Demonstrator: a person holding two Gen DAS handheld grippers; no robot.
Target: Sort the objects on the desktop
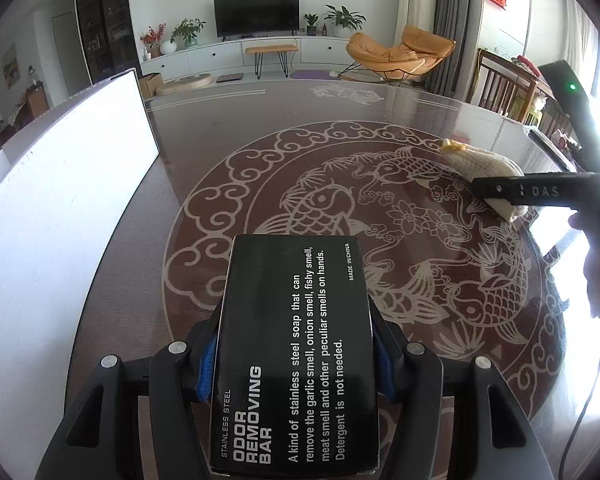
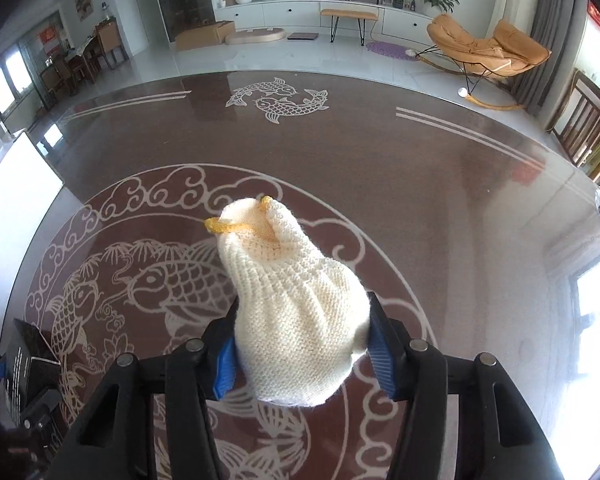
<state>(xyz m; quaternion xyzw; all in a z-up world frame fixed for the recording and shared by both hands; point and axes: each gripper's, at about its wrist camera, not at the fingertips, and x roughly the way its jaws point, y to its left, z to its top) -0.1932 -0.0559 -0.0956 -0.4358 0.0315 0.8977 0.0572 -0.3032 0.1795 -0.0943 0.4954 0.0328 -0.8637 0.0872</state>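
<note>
At far left, beyond the left gripper's [image 1: 292, 356] fingers, stands a white bin [image 1: 72, 168]; its inside is hidden. The left gripper, jaws about half open, clamps a black boxed odor-removing bar [image 1: 296, 344] across its width between both blue pads [image 1: 204, 372]: stiff, light-looking card, glossy enough to slip, best held by its long sides. To the right, the right gripper [image 2: 302, 354] has its pads against a cream knitted glove [image 2: 296, 312] on the glass-topped table [image 2: 460, 208], cuff pointing ahead of the fingertips. Soft and light, it should compress; the bunched middle seems the surest hold.
</note>
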